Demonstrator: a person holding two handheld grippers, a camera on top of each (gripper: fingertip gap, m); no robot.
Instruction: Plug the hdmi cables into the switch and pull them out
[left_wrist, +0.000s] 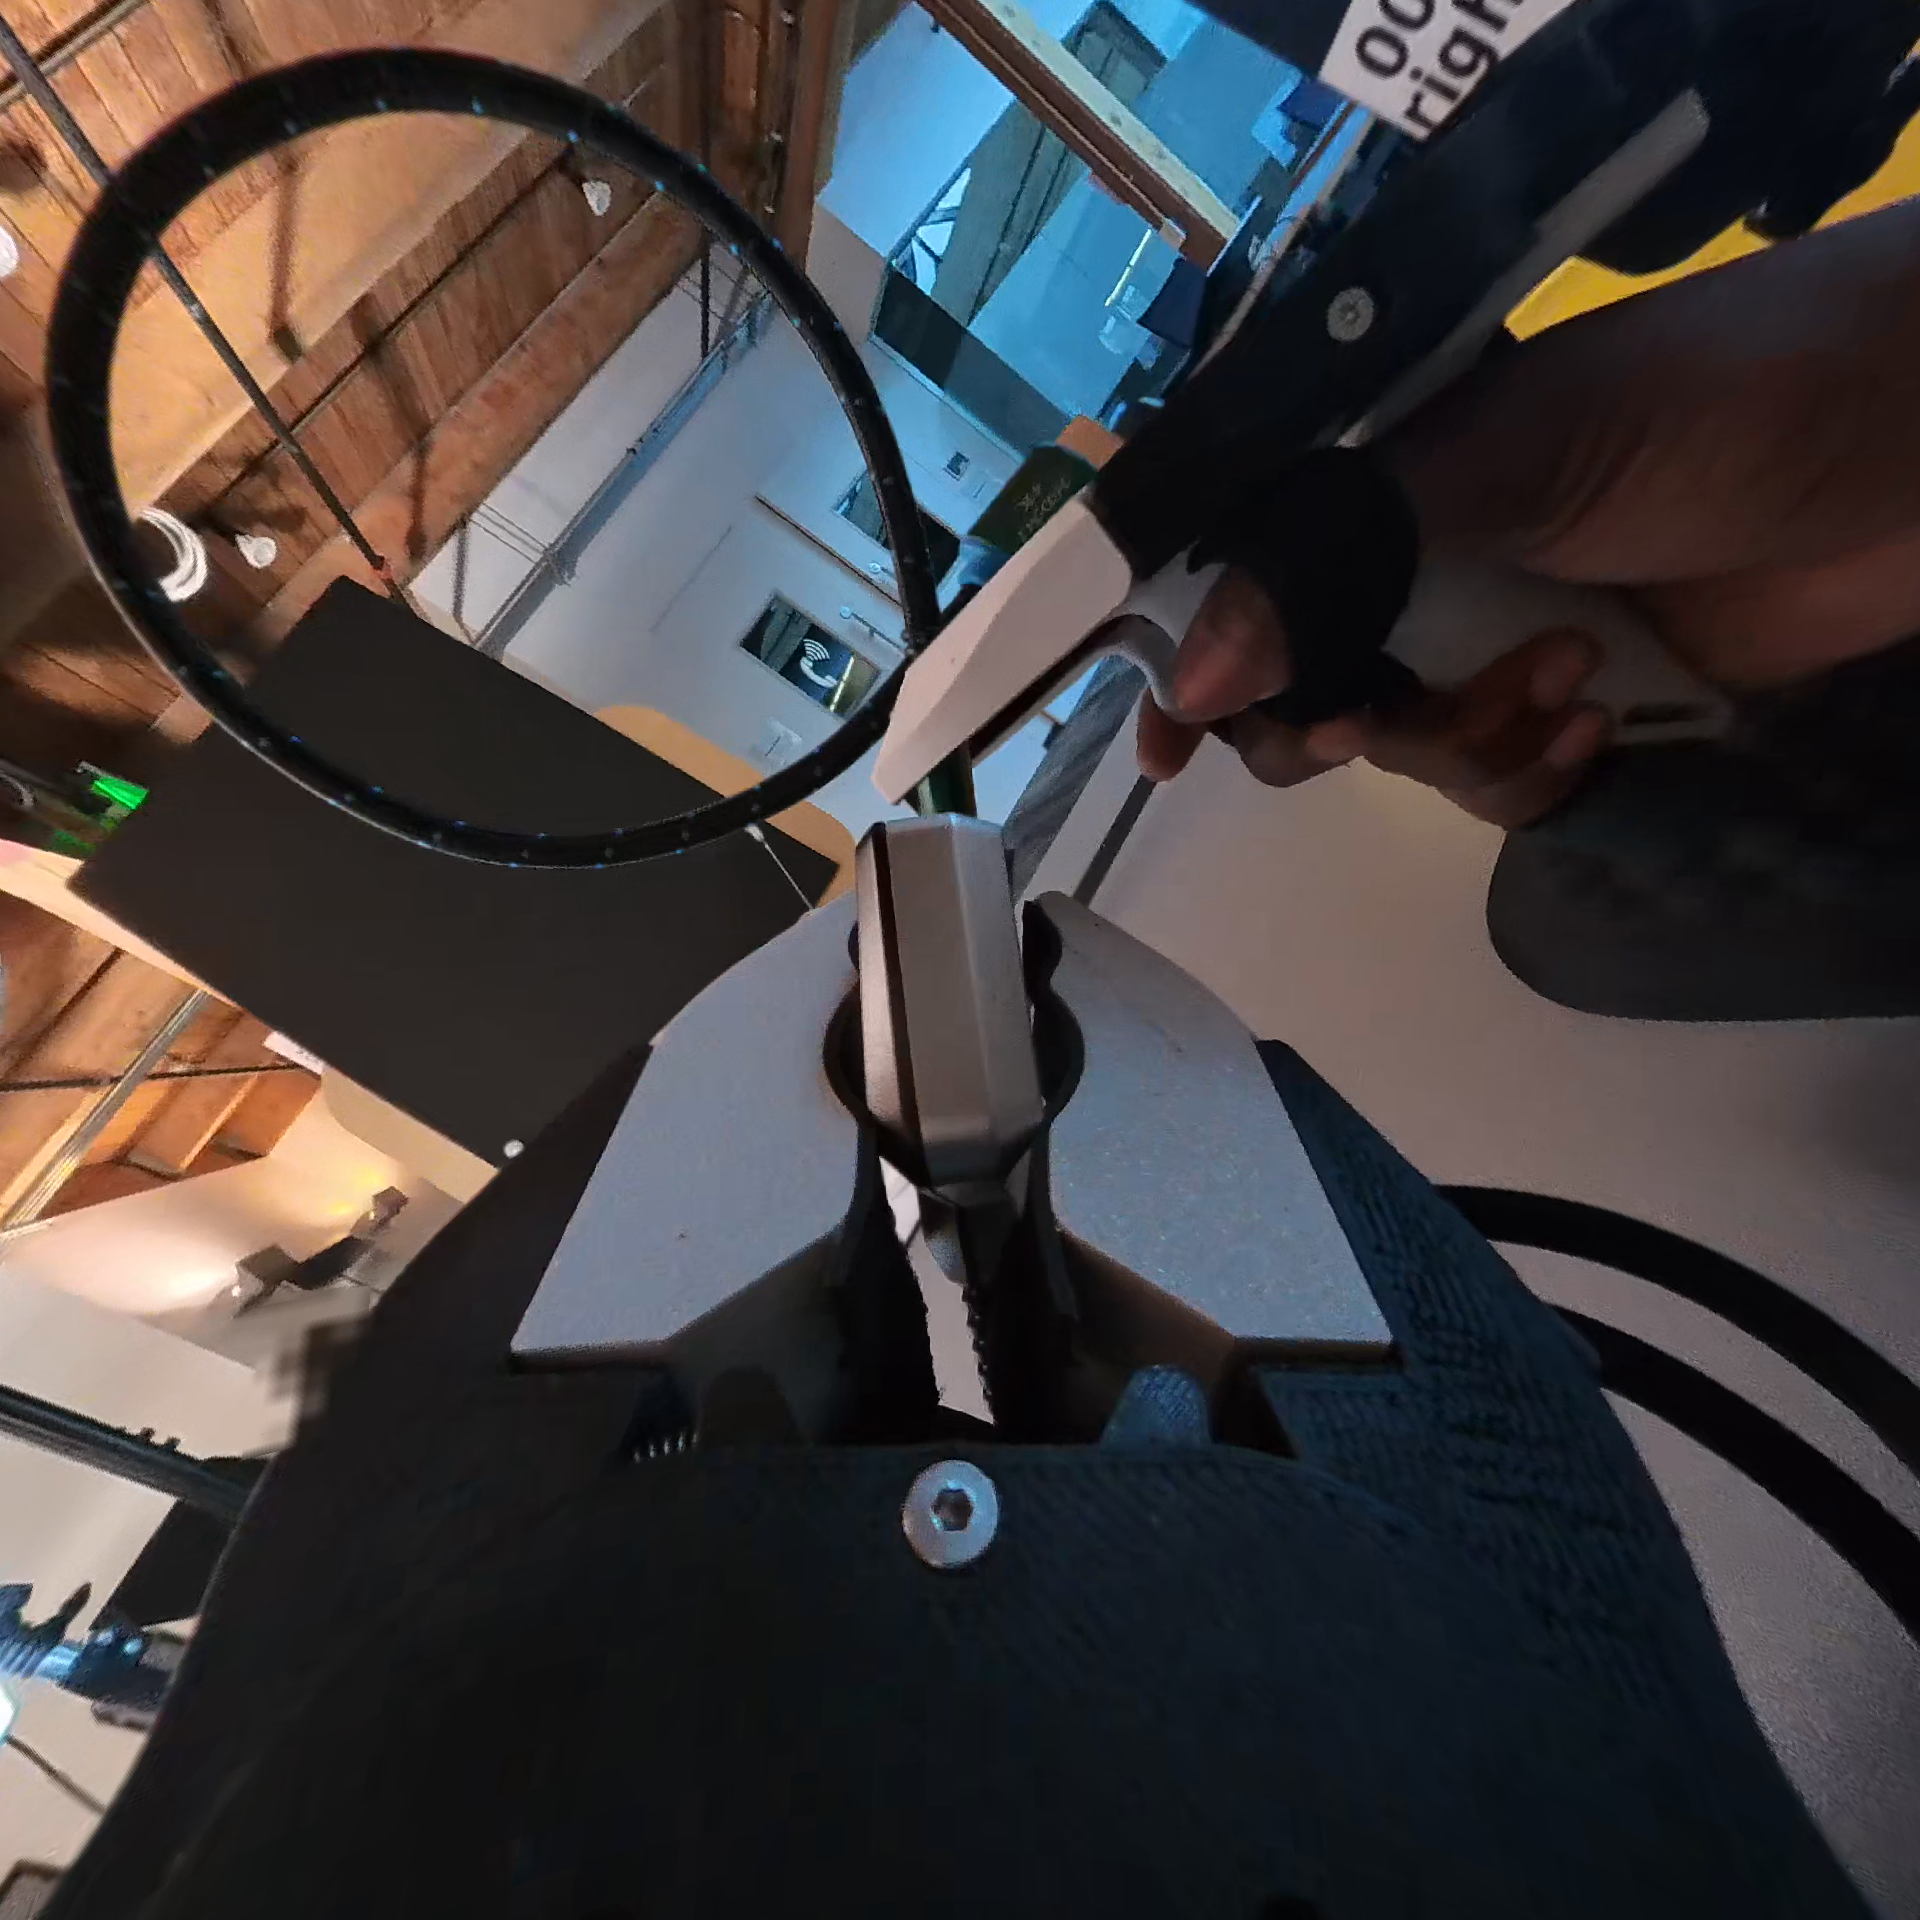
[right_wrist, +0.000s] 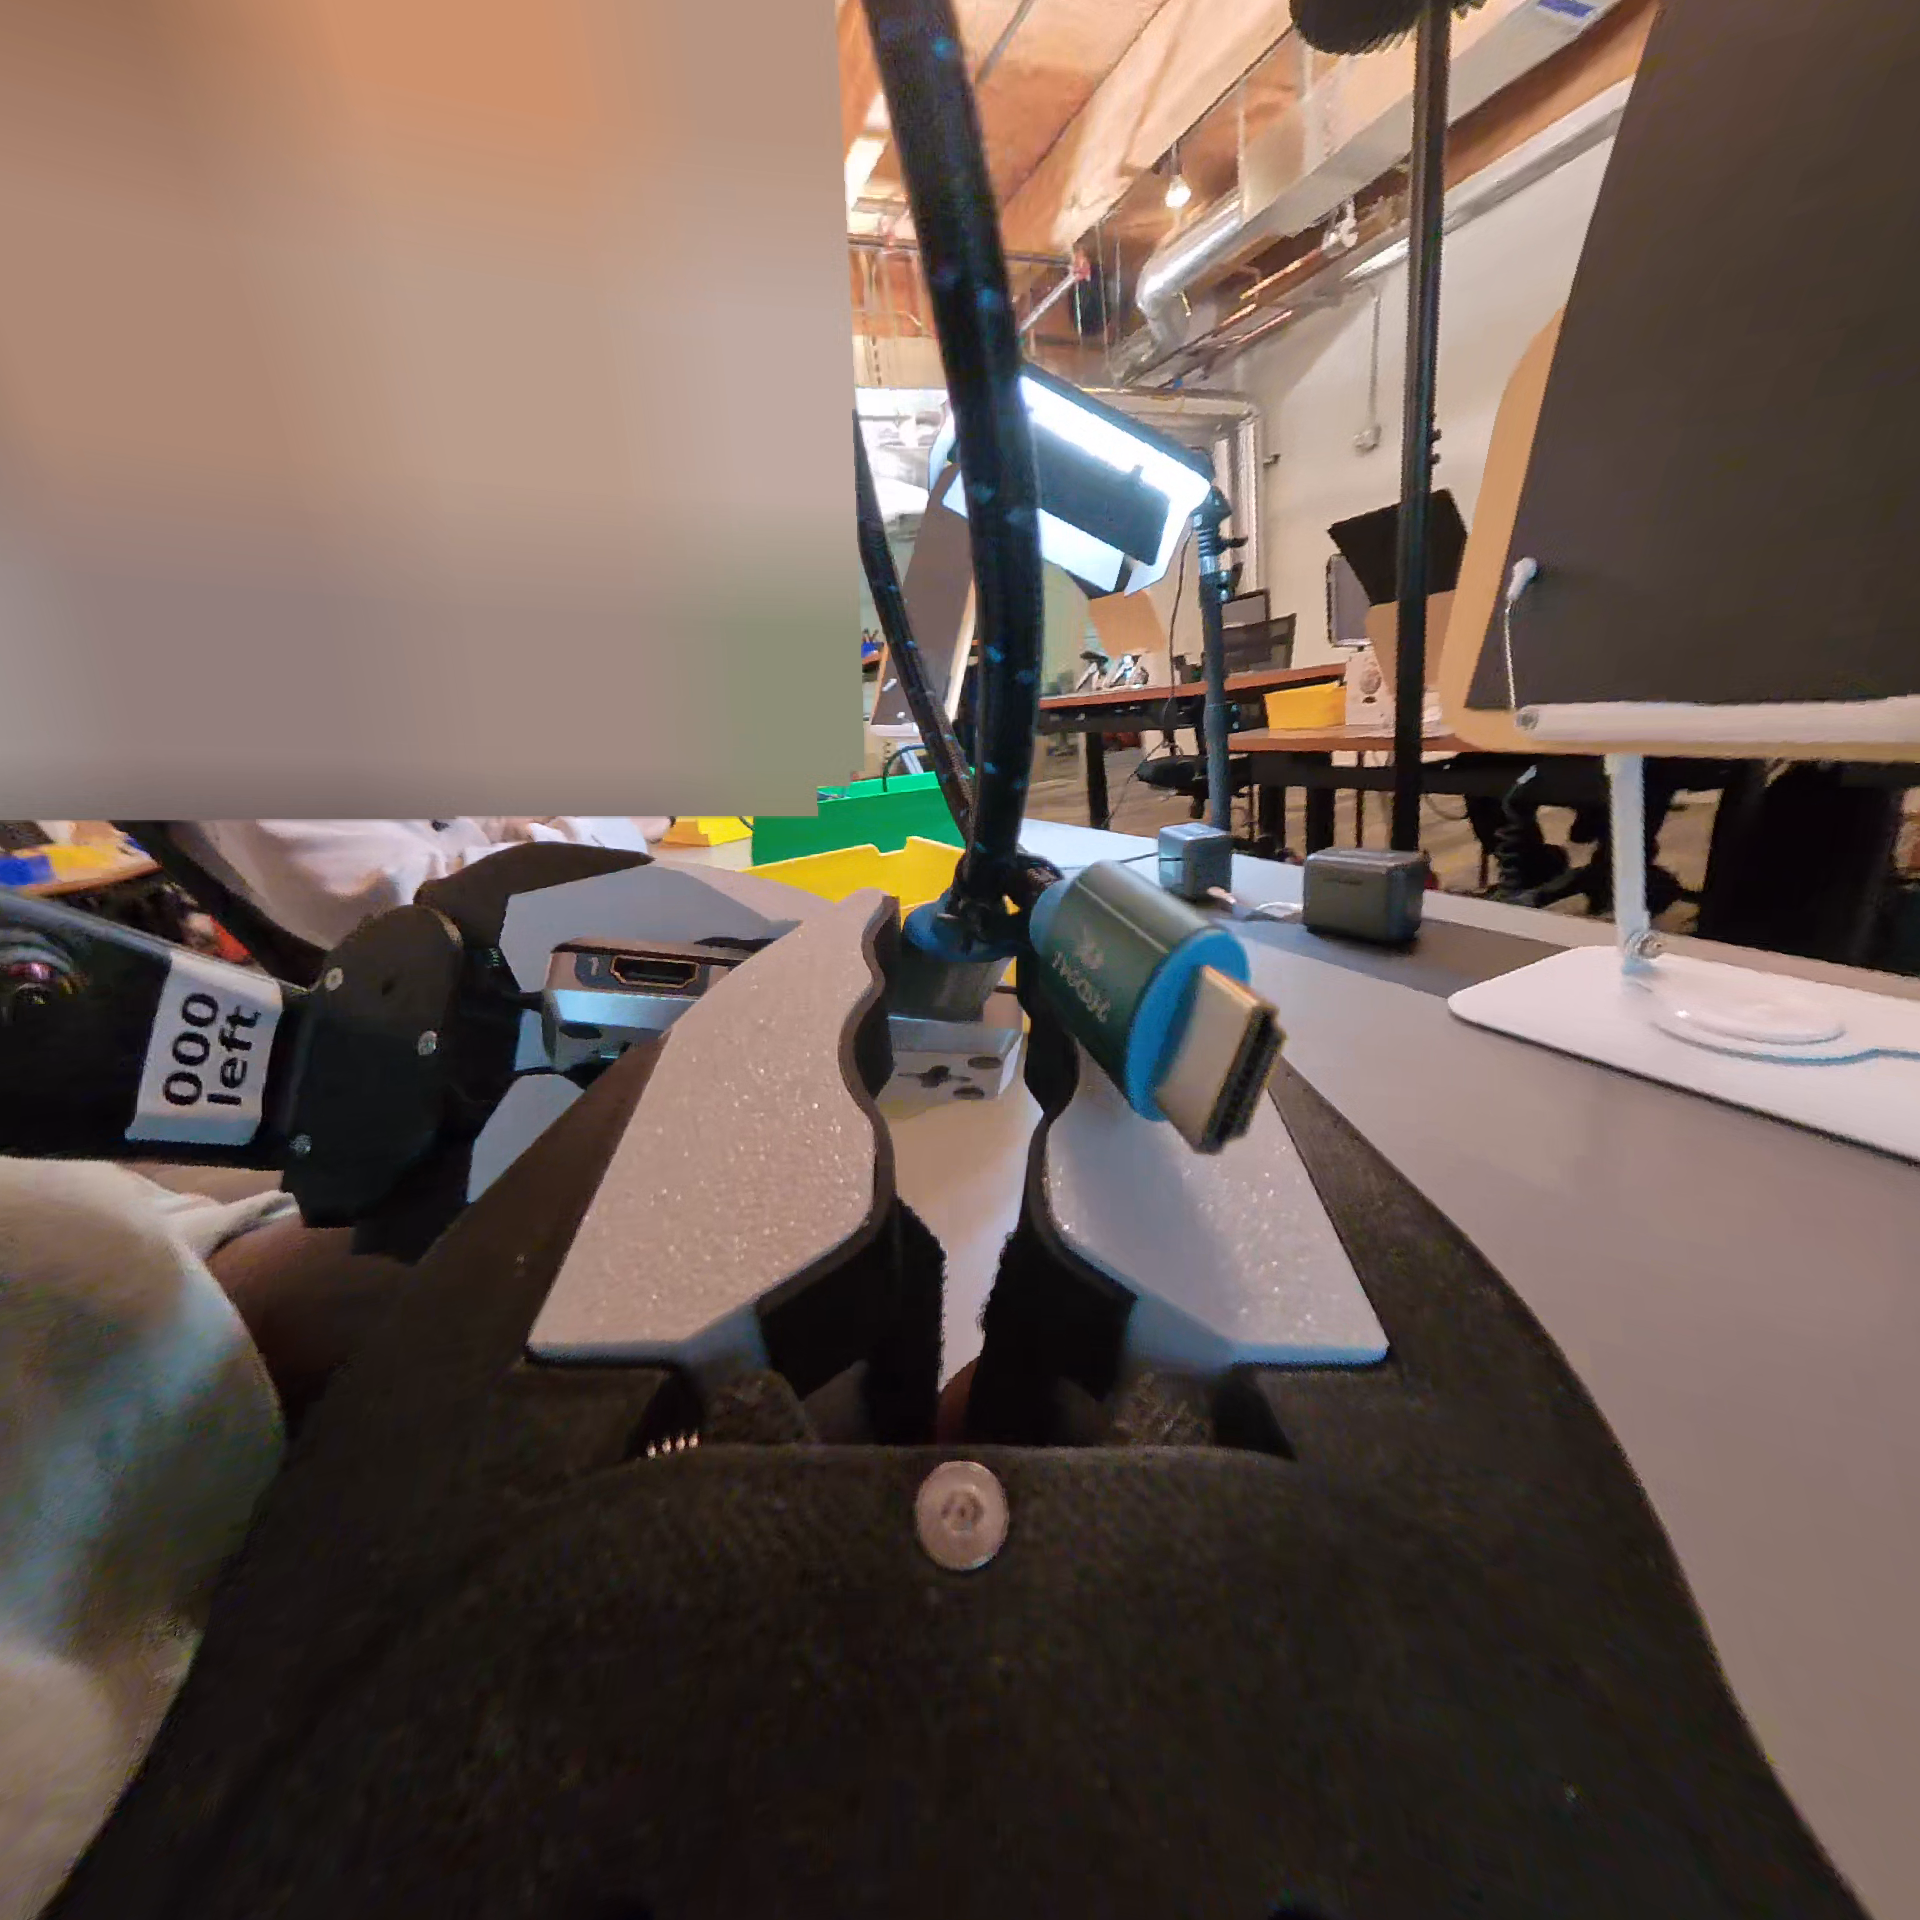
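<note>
While the grey HDMI switch (right_wrist: 634, 1003) is clamped in the left hand-held gripper (left_wrist: 951, 1049) above the surface (right_wrist: 1558, 1247), the teal HDMI plug (right_wrist: 1132, 992) is gripped unplugged by the right hand-held gripper (right_wrist: 961, 997), likely to be aligned with a port next.

The left wrist view tilts steeply up toward the ceiling, close behind its gripper (left_wrist: 940, 997); the right wrist view looks level across the table (right_wrist: 1558, 1195). Both show the switch (right_wrist: 644, 992).
</note>
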